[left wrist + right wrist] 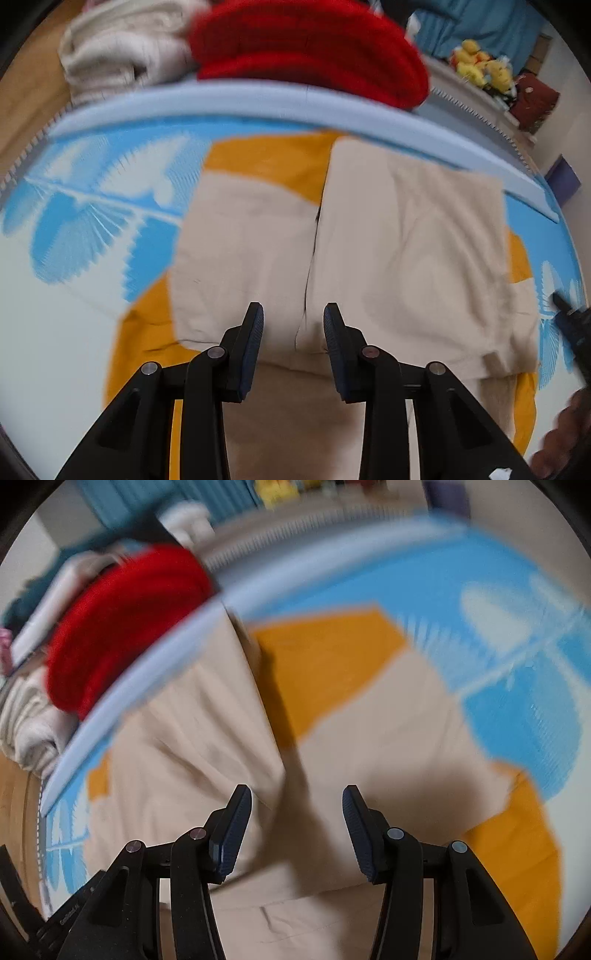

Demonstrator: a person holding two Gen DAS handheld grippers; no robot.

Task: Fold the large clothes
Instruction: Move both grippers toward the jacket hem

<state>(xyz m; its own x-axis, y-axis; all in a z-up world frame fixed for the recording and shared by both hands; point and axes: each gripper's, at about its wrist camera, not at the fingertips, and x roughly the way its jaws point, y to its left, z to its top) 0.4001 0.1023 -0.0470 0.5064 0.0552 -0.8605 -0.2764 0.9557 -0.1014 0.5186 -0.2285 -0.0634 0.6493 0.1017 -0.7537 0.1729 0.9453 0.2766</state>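
A beige cotton garment (369, 236), folded in two panels, lies on a mustard-yellow cloth (269, 162) across the centre of both views, over a blue-and-white patterned mat (92, 206). The left gripper (293, 314) hovers at lower centre, jaws apart — nothing between them. The right gripper (297, 797) likewise stands open and empty above the fabric. A red knitted garment (306, 48) — upper centre — rests against cream folded clothes (122, 48).
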